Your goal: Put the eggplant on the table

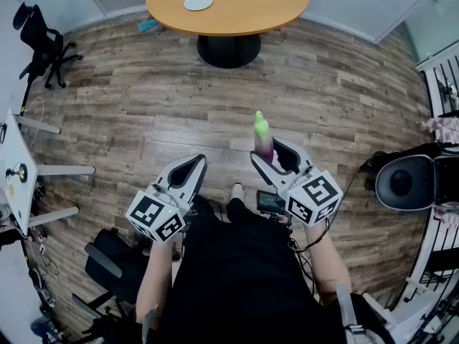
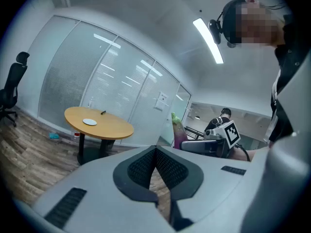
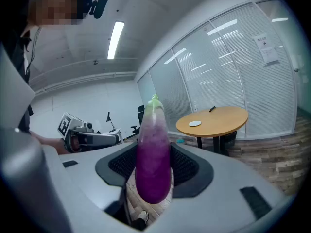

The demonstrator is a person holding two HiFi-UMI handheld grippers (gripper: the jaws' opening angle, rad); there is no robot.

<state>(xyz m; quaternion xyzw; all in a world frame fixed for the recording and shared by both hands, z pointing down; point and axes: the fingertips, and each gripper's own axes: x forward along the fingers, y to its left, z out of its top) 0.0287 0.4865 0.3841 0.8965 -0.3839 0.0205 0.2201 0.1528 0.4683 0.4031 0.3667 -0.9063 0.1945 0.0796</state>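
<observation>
Wood floor ahead, up to round table, lay open; nothing stood in straight path. Tabletop mostly bare: white plate left of centre, small dark item near far edge, right half free. Teal object lay on floor by table's left edge. Office chair and white desk stood well off left, round black object off right.
</observation>
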